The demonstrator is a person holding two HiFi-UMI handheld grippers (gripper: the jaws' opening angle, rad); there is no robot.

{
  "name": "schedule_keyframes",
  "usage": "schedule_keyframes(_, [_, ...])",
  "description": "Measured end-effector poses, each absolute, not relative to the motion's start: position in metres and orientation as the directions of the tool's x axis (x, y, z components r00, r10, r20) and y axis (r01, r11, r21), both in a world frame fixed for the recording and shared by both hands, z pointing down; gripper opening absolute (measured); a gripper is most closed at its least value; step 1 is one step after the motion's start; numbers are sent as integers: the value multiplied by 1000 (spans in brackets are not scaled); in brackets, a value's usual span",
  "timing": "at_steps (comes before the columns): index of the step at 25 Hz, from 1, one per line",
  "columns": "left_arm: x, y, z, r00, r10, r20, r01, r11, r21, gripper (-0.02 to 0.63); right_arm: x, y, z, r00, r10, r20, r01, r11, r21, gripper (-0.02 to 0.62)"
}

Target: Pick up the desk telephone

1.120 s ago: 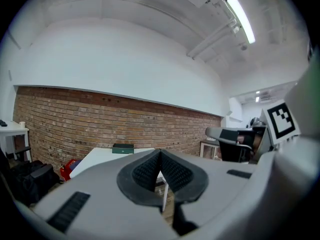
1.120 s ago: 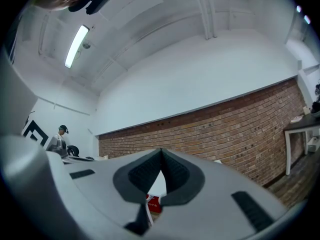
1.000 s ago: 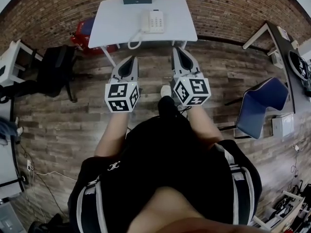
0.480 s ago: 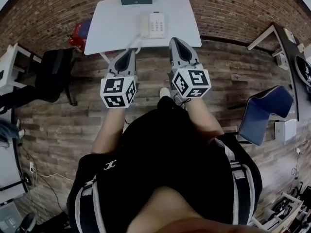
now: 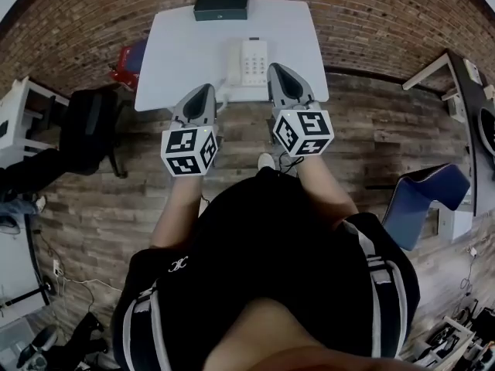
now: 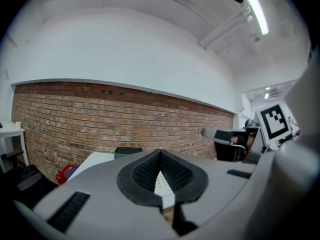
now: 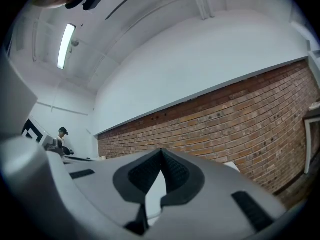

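Note:
A white desk telephone (image 5: pixel 247 62) with a keypad and a coiled cord lies on a white table (image 5: pixel 186 45) against the brick wall, seen in the head view. My left gripper (image 5: pixel 203 93) hangs just short of the table's near edge, left of the phone, shut and empty. My right gripper (image 5: pixel 280 73) reaches over the near edge just right of the phone, also shut with nothing in it. In the left gripper view a sliver of the phone (image 6: pixel 161 182) shows between the closed jaws. The right gripper view shows only table and brick wall past its jaws.
A dark flat box (image 5: pixel 221 5) lies at the table's far edge. A red object (image 5: pixel 126 59) sits on the floor left of the table, with a black chair (image 5: pixel 85 126) beside it. A blue chair (image 5: pixel 421 199) stands at the right. Wooden floor lies underfoot.
The person has walked toward the table; both grippers came forward with them and now reach the table's near edge, the phone closer between them.

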State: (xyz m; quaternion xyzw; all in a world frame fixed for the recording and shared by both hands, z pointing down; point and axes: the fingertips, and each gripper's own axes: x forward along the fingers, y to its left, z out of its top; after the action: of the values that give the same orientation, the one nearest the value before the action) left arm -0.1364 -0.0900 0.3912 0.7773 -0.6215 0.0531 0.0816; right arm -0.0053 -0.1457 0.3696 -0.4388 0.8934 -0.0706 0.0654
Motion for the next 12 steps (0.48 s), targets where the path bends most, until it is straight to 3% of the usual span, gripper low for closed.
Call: schedule_keyframes(12, [-146, -217, 419, 186, -948, 259, -979, -156, 132, 2, -18, -275, 402, -661, -748, 67, -743, 639, -198, -2])
